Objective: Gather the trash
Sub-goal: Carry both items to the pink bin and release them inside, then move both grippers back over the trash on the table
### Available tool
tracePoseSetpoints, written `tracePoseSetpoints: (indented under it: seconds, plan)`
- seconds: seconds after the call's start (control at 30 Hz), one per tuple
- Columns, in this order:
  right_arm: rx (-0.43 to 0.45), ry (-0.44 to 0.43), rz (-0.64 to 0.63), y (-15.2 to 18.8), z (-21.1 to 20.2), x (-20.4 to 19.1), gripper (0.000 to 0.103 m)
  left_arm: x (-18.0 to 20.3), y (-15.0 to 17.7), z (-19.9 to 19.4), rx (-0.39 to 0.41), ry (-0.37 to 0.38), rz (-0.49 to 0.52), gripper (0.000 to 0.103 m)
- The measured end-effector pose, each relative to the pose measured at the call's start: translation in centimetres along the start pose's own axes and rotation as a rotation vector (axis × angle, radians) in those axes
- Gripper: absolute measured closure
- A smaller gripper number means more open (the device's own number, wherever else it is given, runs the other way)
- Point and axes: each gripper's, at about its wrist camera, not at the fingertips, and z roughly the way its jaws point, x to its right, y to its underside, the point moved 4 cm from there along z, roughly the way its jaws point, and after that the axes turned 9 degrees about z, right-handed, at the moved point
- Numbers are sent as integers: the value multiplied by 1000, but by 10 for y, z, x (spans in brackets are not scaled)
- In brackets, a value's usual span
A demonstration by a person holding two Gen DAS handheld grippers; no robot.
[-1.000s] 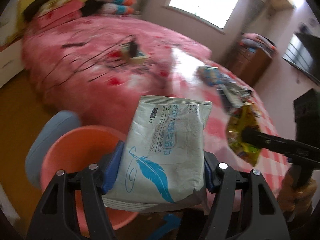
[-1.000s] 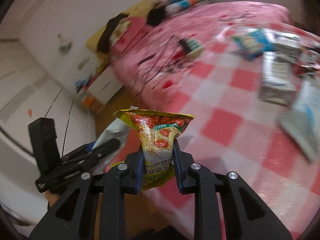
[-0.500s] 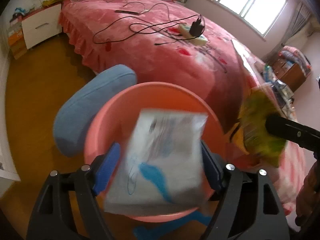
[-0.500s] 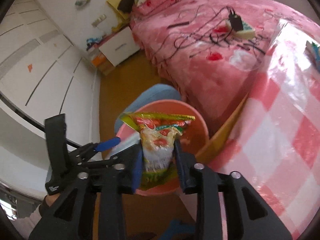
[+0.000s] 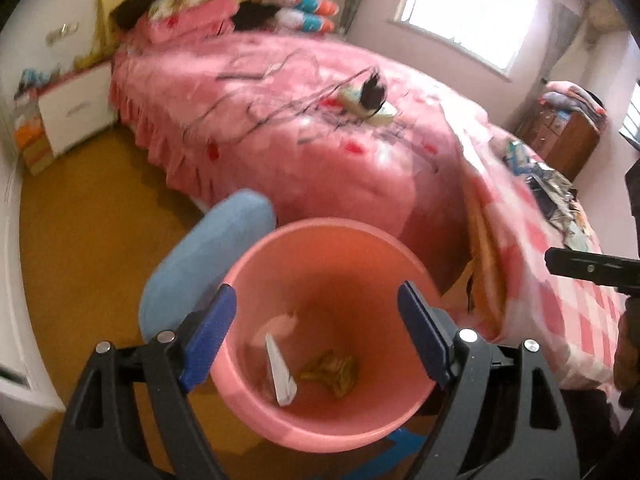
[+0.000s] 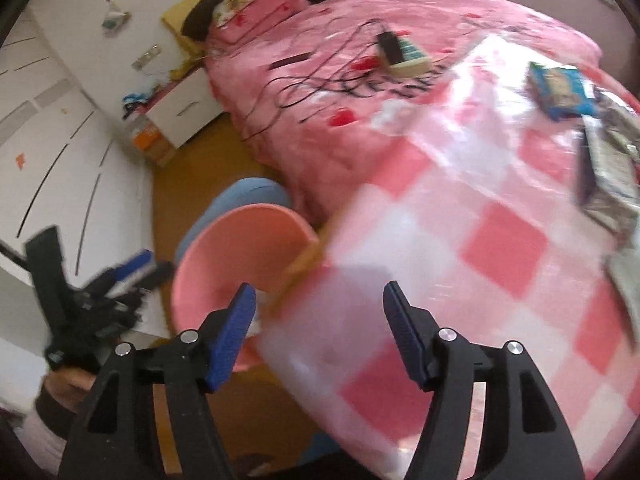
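Trash lies in the bottom of the pink bucket (image 5: 320,280), lower centre of the left wrist view: one white flat packet (image 5: 280,372) standing on edge and one crumpled yellow wrapper (image 5: 332,368) just beside it. More packets (image 6: 560,86) remain on the checked cloth (image 6: 500,248) at the upper right of the right wrist view; their count cannot be settled because of blur.

Left gripper (image 5: 316,332): jaws opening, wide apart, nothing between the blue ribbed pads; it points steeply down over the bucket mouth. Right gripper (image 6: 318,330): jaws opening, wide apart, nothing held; it angles down over the cloth's glossy near edge, with the bucket rim to its left.

Bucket: one, smooth round plastic, tapering wall. One blue padded oval cushion (image 5: 204,264) sits touching its upper left side. Cloth: one, pink-and-white squares, shiny film surface, draped over a table edge. Bed (image 5: 300,128): one, fuzzy pink cover, with black cables and one power strip (image 6: 404,54) on top.

A hand (image 6: 76,384) at lower left of the right wrist view grips the left tool's handle.
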Motion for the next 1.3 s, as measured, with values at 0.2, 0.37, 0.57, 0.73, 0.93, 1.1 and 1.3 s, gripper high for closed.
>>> tracePoseSetpoints:
  seconds: [0.2, 0.37, 0.57, 0.73, 0.93, 1.1, 1.3]
  plan:
    - [113, 55, 5, 2, -37, 49, 26, 39, -31, -10, 36, -41, 146, 20]
    - [173, 76, 42, 12, -58, 86, 20, 86, -56, -11, 47, -51, 237, 20]
    - [267, 101, 99, 14, -90, 131, 10, 147, -86, 2, 42, 43, 308, 25]
    - [372, 168, 131, 7, -122, 166, 6, 193, -112, 10, 76, 95, 370, 29]
    - [437, 246, 209, -3, -151, 220, 6, 240, -151, 26, 147, 136, 451, 29]
    - [473, 283, 277, -14, -168, 257, 6, 275, -186, 44, 194, 168, 497, 29]
    - [495, 308, 344, -38, -182, 297, 6, 313, -225, 76, 192, 213, 540, 29]
